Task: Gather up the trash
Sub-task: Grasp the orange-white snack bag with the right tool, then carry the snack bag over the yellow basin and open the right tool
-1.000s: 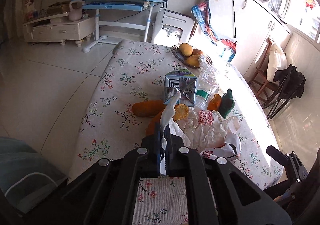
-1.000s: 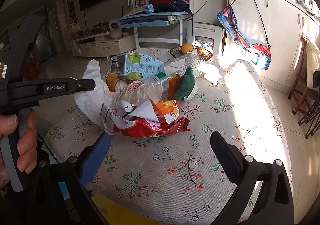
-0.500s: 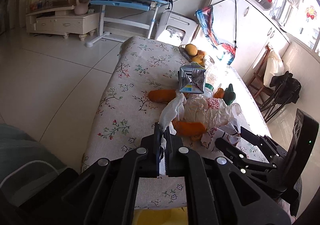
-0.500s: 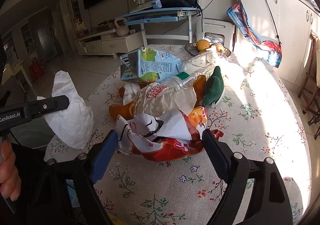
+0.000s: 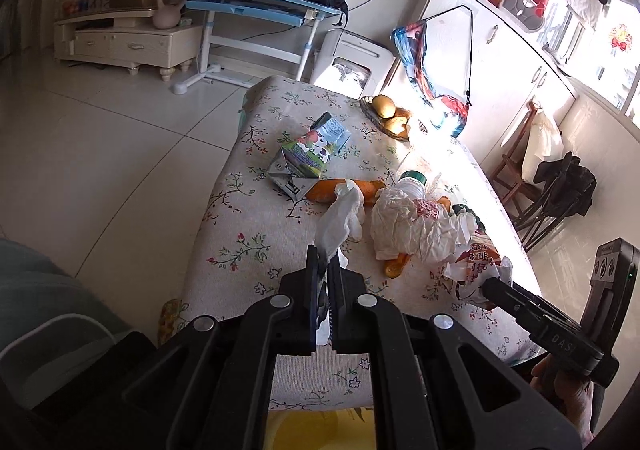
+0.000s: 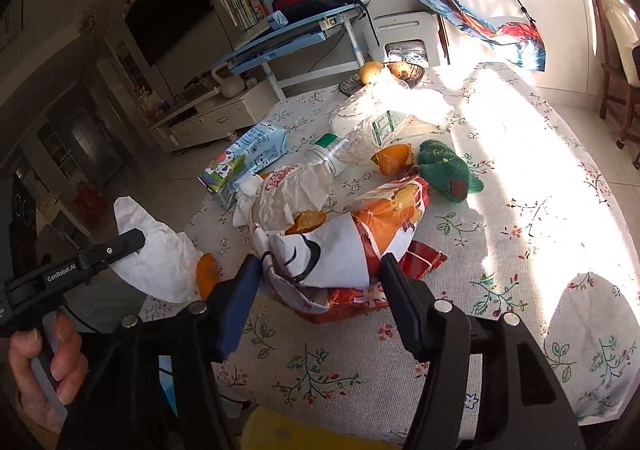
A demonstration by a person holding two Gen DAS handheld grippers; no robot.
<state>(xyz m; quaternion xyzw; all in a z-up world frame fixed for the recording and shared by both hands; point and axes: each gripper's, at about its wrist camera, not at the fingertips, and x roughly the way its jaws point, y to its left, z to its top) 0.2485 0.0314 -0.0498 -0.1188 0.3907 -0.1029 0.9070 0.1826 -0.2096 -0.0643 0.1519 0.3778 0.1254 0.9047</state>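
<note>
Mid-pickup: L gripper (image 5: 325,262) had its jaws clamped on a white tissue (image 5: 340,218) off the bench (image 6: 520,210) edge, while R gripper (image 6: 320,282) jaws were closing round the orange snack bag (image 6: 360,246), apparently not yet pinching; next, prob. squeeze firm and lift.

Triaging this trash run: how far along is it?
Early. Nothing looks binned; no bin is clearly in view. In hand: left gripper shut on a white tissue; right gripper, jaws closing, straddles the snack bag, contact unclear. Left on the table: carton, bottle, crumpled paper, orange peels, green cloth.
</note>
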